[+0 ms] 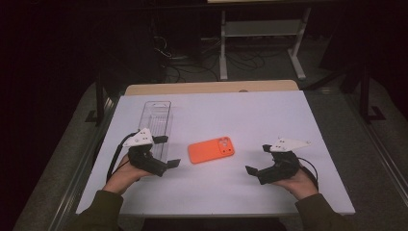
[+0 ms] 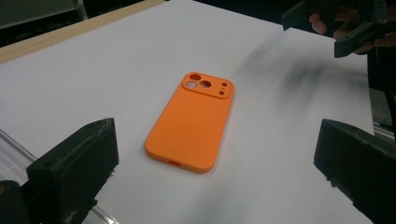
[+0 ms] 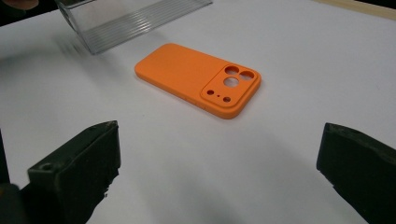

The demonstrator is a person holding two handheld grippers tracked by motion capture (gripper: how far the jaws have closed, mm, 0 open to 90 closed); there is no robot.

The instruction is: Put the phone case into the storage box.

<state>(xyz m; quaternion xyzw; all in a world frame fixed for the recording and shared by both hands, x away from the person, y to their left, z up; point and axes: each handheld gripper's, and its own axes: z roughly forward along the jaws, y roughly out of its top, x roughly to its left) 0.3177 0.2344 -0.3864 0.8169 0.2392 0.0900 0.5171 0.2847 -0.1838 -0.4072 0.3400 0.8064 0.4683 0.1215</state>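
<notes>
An orange phone case [image 1: 211, 149] lies flat with its back up in the middle of the white table top [image 1: 288, 115]. My left gripper [image 1: 167, 151] rests to its left, jaws wide open and pointing at the case. My right gripper [image 1: 258, 159] rests to the case's right, also open and empty. In the left gripper view the case [image 2: 191, 123] lies ahead between the spread jaws of the left gripper [image 2: 217, 147], camera cut-outs at its far end. In the right gripper view the case [image 3: 198, 79] lies beyond the open right gripper [image 3: 219, 140], untouched.
A clear ribbed plastic tray [image 1: 156, 125] lies lengthwise at the table's left, just behind my left gripper, and is seen as the clear tray [image 3: 130, 18] in the right gripper view. A wooden edge [image 1: 211, 87] runs along the table's far side. Cables and a white stand lie on the floor beyond.
</notes>
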